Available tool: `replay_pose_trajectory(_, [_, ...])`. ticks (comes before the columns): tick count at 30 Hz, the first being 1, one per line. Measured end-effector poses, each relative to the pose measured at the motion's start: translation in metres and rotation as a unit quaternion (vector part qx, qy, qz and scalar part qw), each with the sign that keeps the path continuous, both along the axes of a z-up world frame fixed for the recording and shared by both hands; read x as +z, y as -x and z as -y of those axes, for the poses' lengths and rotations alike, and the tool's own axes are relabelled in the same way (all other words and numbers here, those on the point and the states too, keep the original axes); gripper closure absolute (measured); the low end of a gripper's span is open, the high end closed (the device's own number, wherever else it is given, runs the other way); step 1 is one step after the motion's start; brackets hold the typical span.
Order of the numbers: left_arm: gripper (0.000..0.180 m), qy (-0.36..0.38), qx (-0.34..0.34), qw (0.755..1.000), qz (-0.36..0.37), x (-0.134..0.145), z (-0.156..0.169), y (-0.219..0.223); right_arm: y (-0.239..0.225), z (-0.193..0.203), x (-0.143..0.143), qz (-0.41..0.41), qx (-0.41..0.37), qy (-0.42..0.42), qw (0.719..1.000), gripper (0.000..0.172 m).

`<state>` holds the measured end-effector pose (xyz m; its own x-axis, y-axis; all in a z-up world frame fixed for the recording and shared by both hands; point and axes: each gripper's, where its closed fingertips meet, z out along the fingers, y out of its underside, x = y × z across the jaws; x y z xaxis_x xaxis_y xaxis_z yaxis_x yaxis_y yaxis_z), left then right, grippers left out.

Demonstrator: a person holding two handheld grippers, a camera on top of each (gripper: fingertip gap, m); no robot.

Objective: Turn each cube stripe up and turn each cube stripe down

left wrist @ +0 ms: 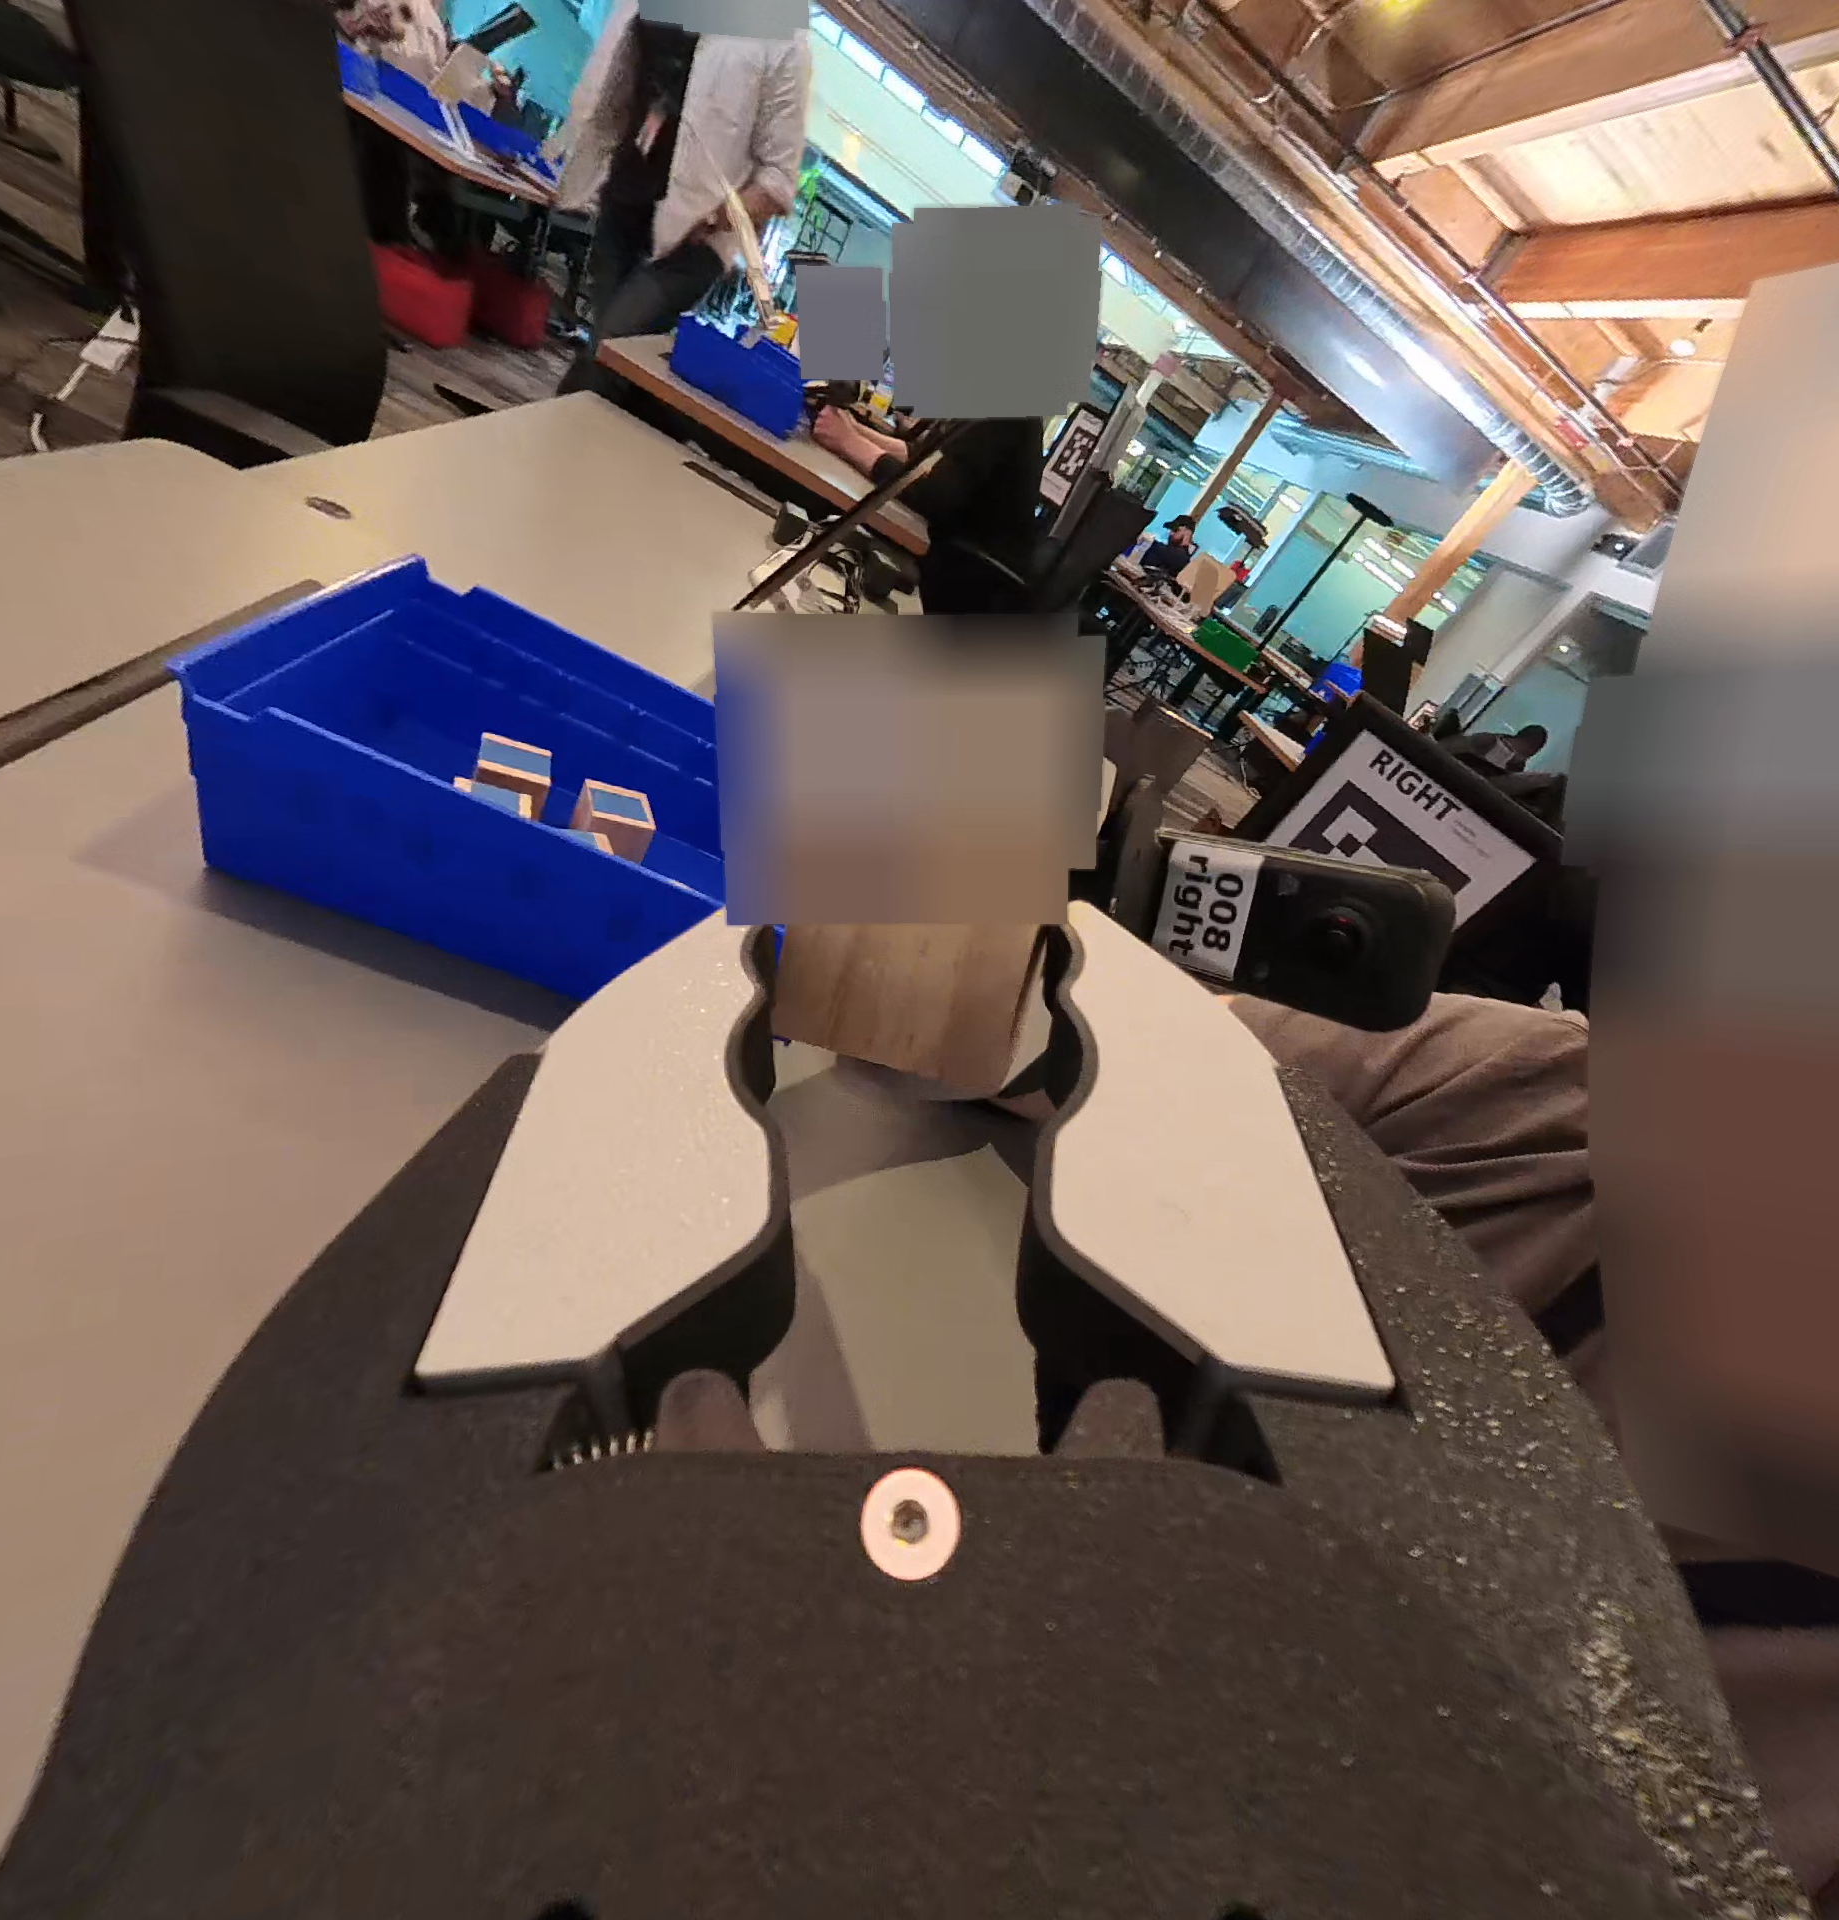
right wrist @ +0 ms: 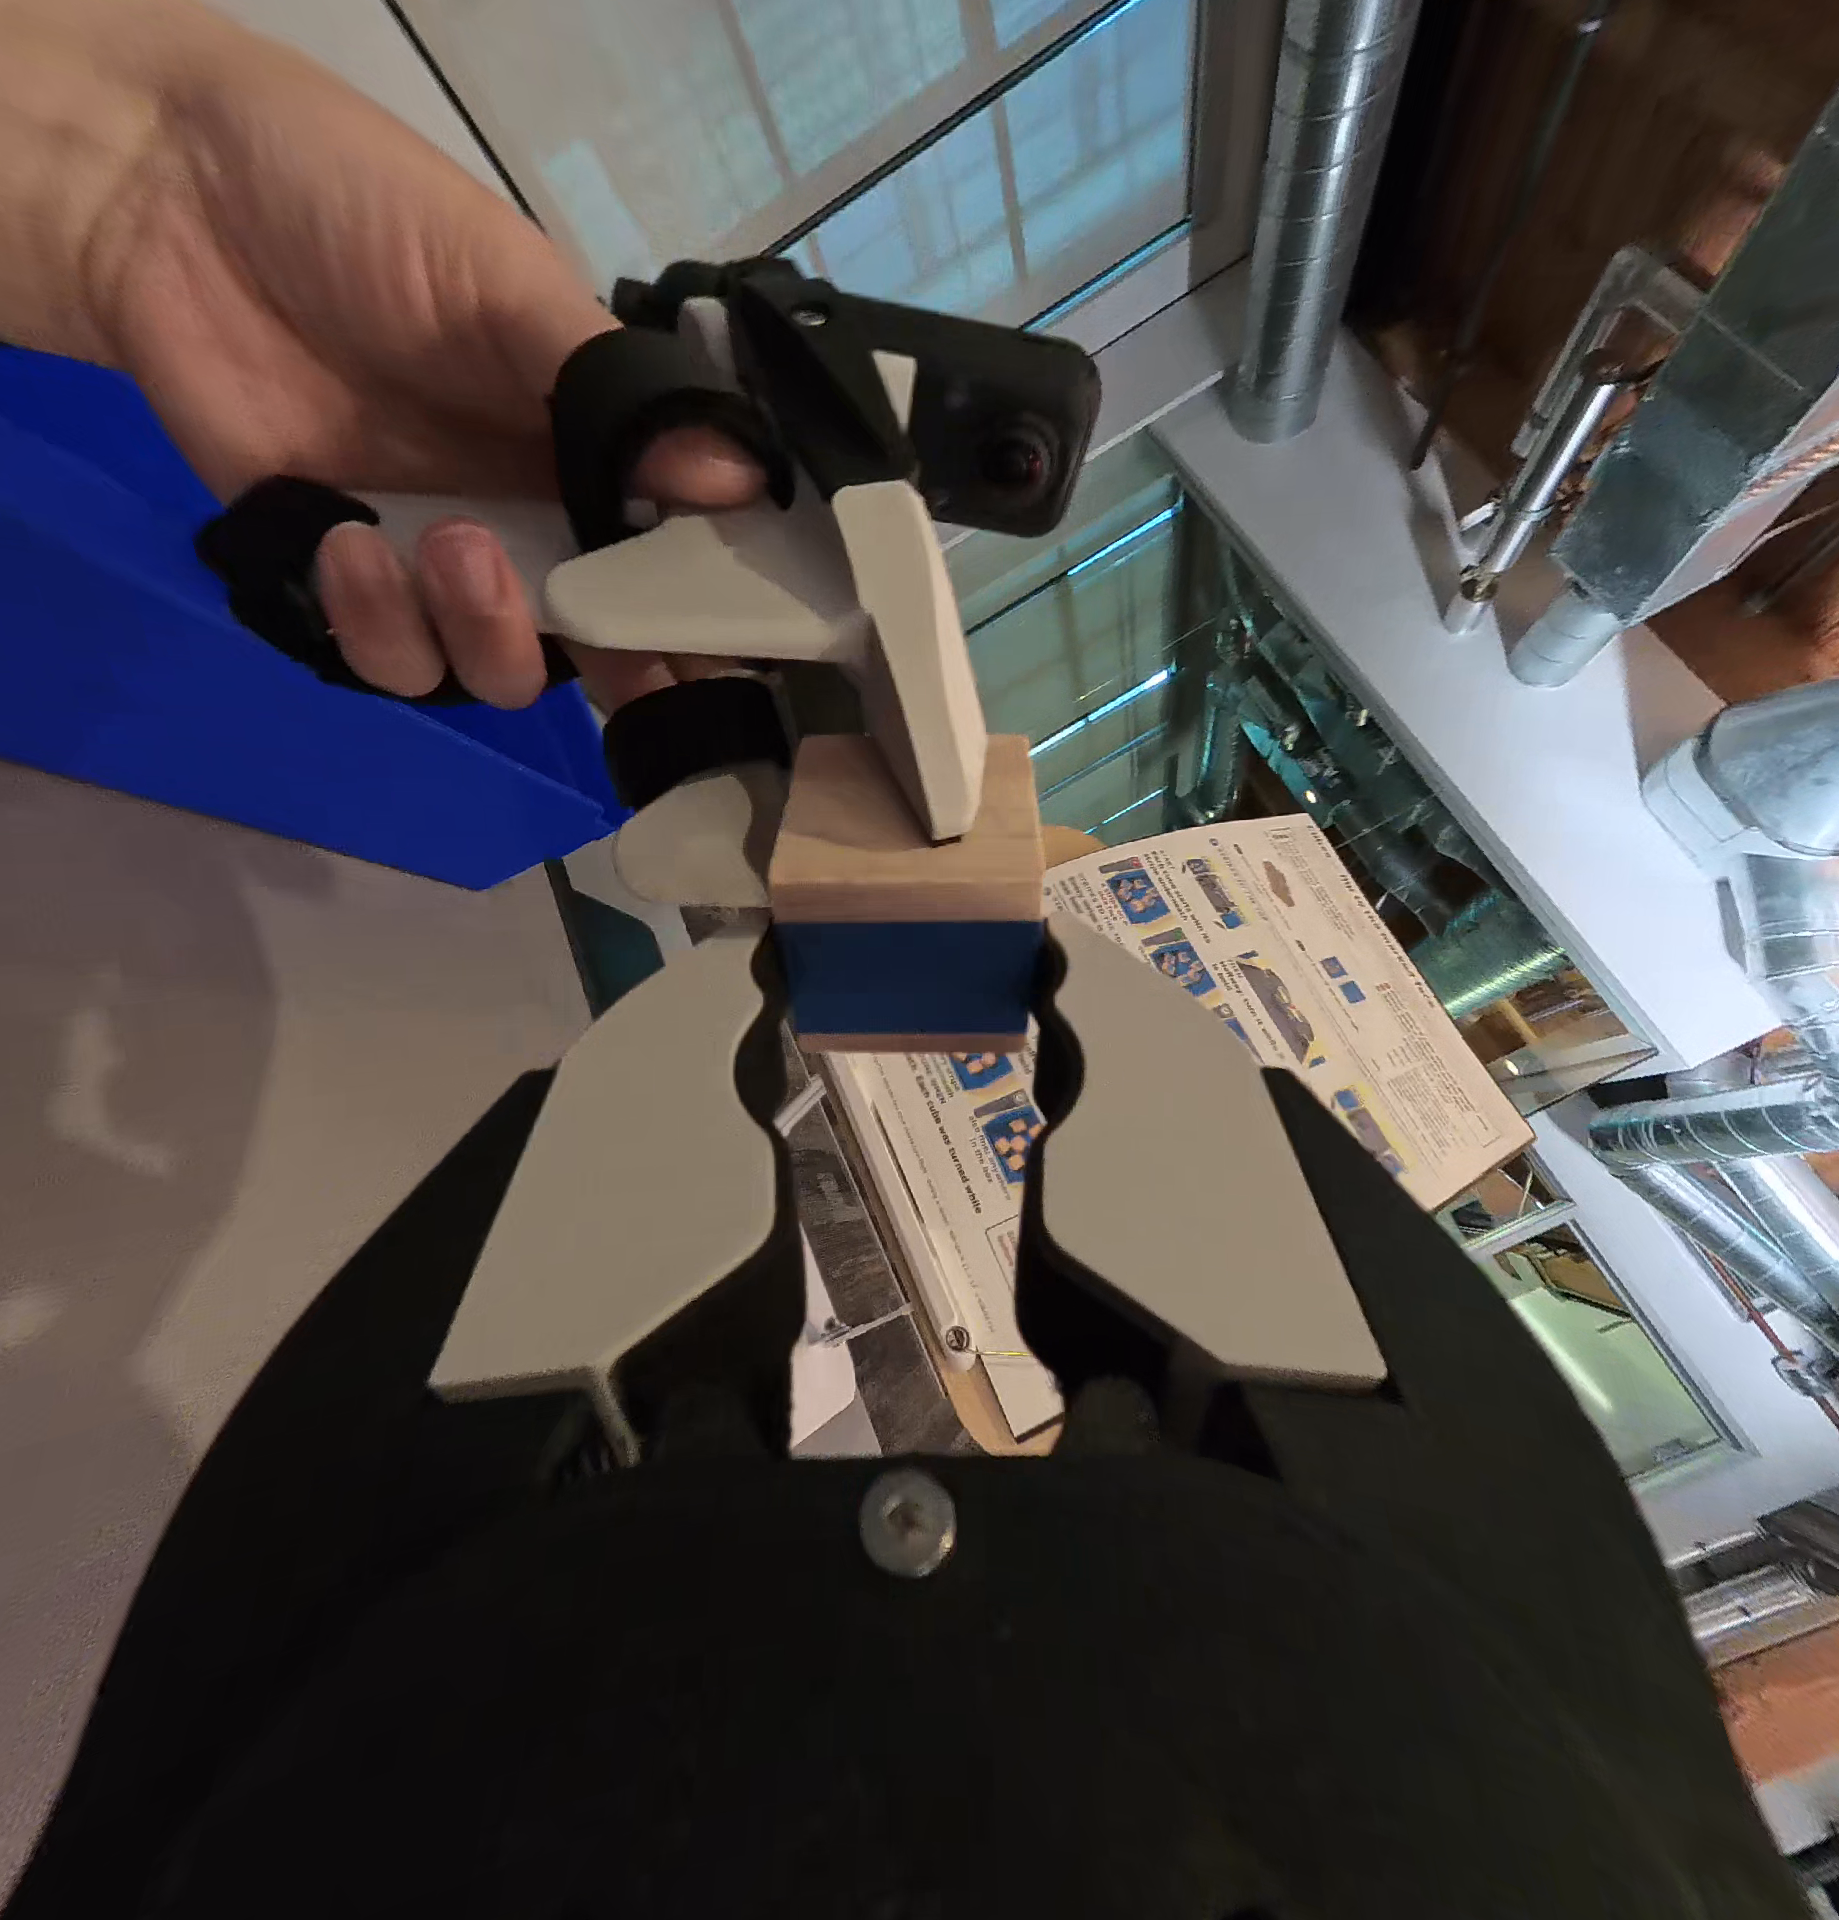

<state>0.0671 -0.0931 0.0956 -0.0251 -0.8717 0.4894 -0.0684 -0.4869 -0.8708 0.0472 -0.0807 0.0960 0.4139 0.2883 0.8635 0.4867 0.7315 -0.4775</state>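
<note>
You have one cube (right wrist: 899, 914) pinched in the air between both grippers at once, clear of the table (left wrist: 167, 1143) and beside the bin (left wrist: 416, 831). Your right gripper (right wrist: 910, 987) is closed on it, pads pressing the two sides of the end that shows the blue stripe; your left gripper (left wrist: 904, 997) is closed on the bare wood end, one finger (right wrist: 925, 665) lying across the upper face. The risk is in the handover: if you twist with both sets of jaws still clamped, they will fight each other and the cube can skew or pop out. If you let go with one while the other holds only a shallow bite near the edge, I judge the cube likely to pivot and drop to the table or into your lap. Other cubes (left wrist: 562, 790) sit in the bin, so a careless drop there could knock them off their set faces.
</note>
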Motion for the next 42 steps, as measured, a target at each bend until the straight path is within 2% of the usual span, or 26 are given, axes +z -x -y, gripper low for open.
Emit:
replay_pose_trajectory(1, [0.134,-0.008,-0.009,1.0,0.008,0.003,0.003,0.0,-0.001,0.002,0.001,0.0,0.006,0.002,1.0,0.126])
replay_pose_trajectory(5, [0.133,-0.029,-0.038,0.998,0.049,0.025,0.012,0.017,-0.015,0.007,0.014,0.017,0.021,0.048,0.999,0.126])
replay_pose_trajectory(7, [0.133,-0.057,-0.018,0.997,0.039,0.032,0.008,0.033,-0.044,-0.008,0.01,0.068,-0.017,0.131,0.989,0.126])
replay_pose_trajectory(8, [0.133,-0.076,0.004,0.997,0.026,0.033,0.004,0.041,-0.068,-0.016,0.001,0.098,-0.043,0.203,0.973,0.126])
replay_pose_trajectory(9, [0.133,-0.099,0.03,0.995,0.008,0.034,-0.001,0.05,-0.097,-0.021,-0.015,0.125,-0.067,0.292,0.946,0.126])
replay_pose_trajectory(11, [0.132,-0.149,0.089,0.984,-0.04,0.032,-0.014,0.07,-0.162,-0.025,-0.053,0.159,-0.125,0.444,0.873,0.126])
replay_pose_trajectory(13, [0.13,-0.189,0.153,0.965,-0.095,0.028,-0.029,0.094,-0.23,-0.03,-0.095,0.193,-0.224,0.528,0.797,0.126])
replay_pose_trajectory(15, [0.124,-0.206,0.23,0.941,-0.141,0.024,-0.049,0.124,-0.282,-0.025,-0.135,0.203,-0.304,0.612,0.701,0.126])
replay_pose_trajectory(17, [0.119,-0.2,0.304,0.915,-0.172,0.022,-0.068,0.157,-0.305,-0.016,-0.164,0.189,-0.326,0.689,0.62,0.126])
replay_pose_trajectory(21, [0.116,-0.177,0.402,0.869,-0.226,0.013,-0.09,0.213,-0.342,-0.011,-0.206,0.196,-0.372,0.745,0.518,0.125])
replay_pose_trajectory(25, [0.115,-0.135,0.436,0.848,-0.27,-0.005,-0.096,0.247,-0.365,-0.012,-0.23,0.216,-0.408,0.755,0.466,0.125])
replay_pose_trajectory(29, [0.115,-0.051,0.431,0.847,-0.307,-0.03,-0.093,0.273,-0.362,-0.013,-0.237,0.198,-0.412,0.767,0.45,0.125])
replay_pose_trajectory(32, [0.116,-0.046,0.477,0.812,-0.334,-0.036,-0.1,0.301,-0.36,-0.01,-0.235,0.192,-0.411,0.772,0.446,0.12])
replay_pose_trajectory(34, [0.118,-0.042,0.496,0.783,-0.373,-0.044,-0.1,0.316,-0.359,-0.014,-0.227,0.18,-0.418,0.761,0.462,0.119])
replay_pose_trajectory(37, [0.122,-0.018,0.512,0.74,-0.435,-0.061,-0.099,0.334,-0.356,-0.025,-0.209,0.159,-0.422,0.735,0.506,0.117])
replay_pose_trajectory(39, [0.123,0.018,0.507,0.725,-0.466,-0.08,-0.101,0.338,-0.353,-0.03,-0.2,0.157,-0.423,0.719,0.528,0.118])
replay_pose_trajectory(42, [0.122,0.084,0.496,0.695,-0.514,-0.116,-0.106,0.346,-0.346,-0.03,-0.195,0.175,-0.417,0.706,0.546,0.117])
